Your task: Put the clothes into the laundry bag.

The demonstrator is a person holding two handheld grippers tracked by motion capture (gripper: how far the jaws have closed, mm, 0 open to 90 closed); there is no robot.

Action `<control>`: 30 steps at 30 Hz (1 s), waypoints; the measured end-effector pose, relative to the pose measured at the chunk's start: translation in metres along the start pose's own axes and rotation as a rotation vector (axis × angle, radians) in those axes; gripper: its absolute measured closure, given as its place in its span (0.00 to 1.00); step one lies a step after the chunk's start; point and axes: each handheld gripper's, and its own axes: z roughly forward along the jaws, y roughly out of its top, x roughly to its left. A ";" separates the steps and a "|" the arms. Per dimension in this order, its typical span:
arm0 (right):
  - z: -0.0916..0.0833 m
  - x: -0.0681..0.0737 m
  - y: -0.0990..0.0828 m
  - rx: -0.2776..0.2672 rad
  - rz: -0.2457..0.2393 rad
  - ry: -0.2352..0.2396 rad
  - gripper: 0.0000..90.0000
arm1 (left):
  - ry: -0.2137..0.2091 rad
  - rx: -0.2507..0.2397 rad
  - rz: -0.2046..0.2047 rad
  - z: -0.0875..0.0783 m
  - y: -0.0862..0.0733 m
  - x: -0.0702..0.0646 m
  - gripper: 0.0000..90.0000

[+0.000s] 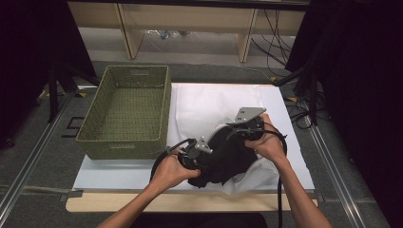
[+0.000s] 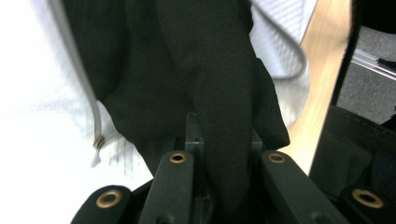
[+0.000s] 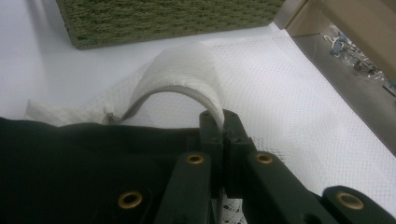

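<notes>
Black garment (image 1: 223, 161) sits half inside white mesh laundry bag (image 3: 299, 93), right of the wicker basket (image 1: 126, 111); my right hand-held gripper (image 3: 223, 122) pinches the bag's zipper edge open while my left hand-held gripper (image 2: 223, 140), clamped on the garment, stuffs it in.

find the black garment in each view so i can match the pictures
High view: black garment lies low and centre, between the two hands, partly in the white mesh bag.
Left gripper view: it hangs down the middle into the jaws.
Right gripper view: bottom left.
Shared landmark: the bag's zipper edge.
</notes>
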 end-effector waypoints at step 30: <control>-0.004 -0.001 0.000 -0.009 0.006 -0.001 1.00 | 0.032 -0.140 -0.088 -0.001 -0.028 0.020 0.41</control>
